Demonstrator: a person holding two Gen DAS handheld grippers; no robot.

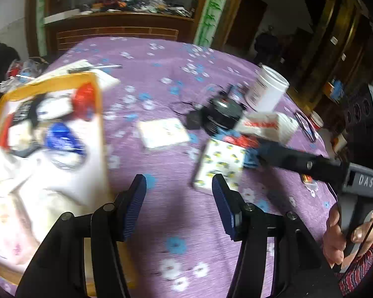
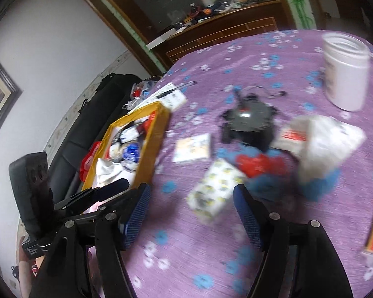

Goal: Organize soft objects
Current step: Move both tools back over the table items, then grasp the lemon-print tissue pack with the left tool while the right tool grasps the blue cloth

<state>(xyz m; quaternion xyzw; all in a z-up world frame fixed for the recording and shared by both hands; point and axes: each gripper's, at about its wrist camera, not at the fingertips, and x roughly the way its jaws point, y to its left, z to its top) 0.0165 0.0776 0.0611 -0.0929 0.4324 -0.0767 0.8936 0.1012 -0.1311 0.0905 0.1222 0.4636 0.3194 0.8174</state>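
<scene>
A tissue pack with a yellow print (image 2: 211, 191) lies on the purple flowered cloth (image 2: 191, 253), just ahead of and between the fingertips of my right gripper (image 2: 191, 208), whose pads stand apart from it, open. In the left wrist view that pack (image 1: 221, 166) sits ahead to the right of my left gripper (image 1: 179, 198), open and empty over bare cloth. A second tissue pack (image 1: 164, 132) lies farther back. The yellow-rimmed box (image 1: 100, 114) at the left holds white cloth and mixed packets. The right gripper (image 1: 261, 160) reaches in from the right.
A white jar (image 2: 345, 72), a black device with cables (image 2: 251, 116), a white plastic bag (image 2: 323, 136), and red (image 2: 261, 165) and blue soft pieces (image 2: 318, 186) crowd the right half. A pen and papers (image 1: 97, 67) lie behind the box. A dark sofa (image 2: 92, 121) is beyond the table's left edge.
</scene>
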